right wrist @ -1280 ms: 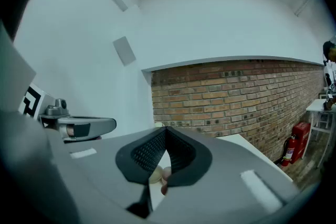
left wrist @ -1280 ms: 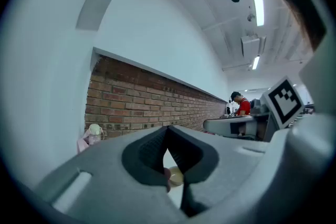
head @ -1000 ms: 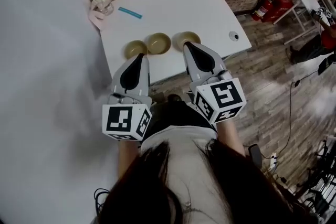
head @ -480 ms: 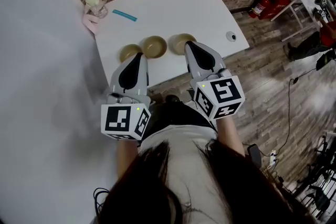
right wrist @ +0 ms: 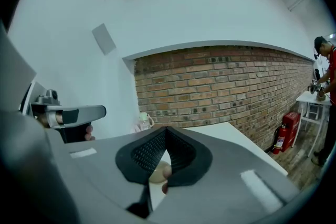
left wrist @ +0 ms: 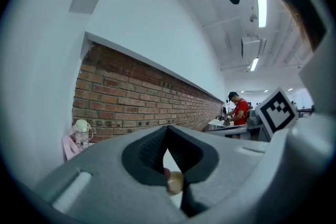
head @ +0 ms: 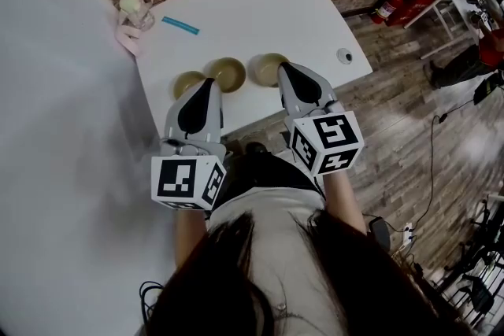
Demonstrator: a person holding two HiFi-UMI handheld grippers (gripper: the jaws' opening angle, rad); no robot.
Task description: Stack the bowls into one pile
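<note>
Three tan bowls stand in a row near the front edge of the white table [head: 260, 8]: a left bowl [head: 186, 82], a middle bowl [head: 227, 72] and a right bowl [head: 266, 68]. My left gripper [head: 207, 81] hangs over the table's front edge, its tip between the left and middle bowls, jaws shut and empty. My right gripper [head: 283, 67] is shut and empty too, its tip at the right bowl's near rim. In the left gripper view, a bowl [left wrist: 175, 182] shows below the closed jaw tips of the left gripper [left wrist: 167, 128]. The right gripper view shows a bowl [right wrist: 156, 175] in the same way.
A small bottle [head: 129, 3] on a pink cloth stands at the table's far left corner, with a blue strip [head: 181, 26] beside it. A small white round object [head: 344, 55] lies at the right edge. A brick wall is behind, a fire extinguisher [head: 392, 2] at the right.
Both grippers have edged forward toward the row of bowls; their tips now overlap the bowls in the head view. Both stay shut and empty.
</note>
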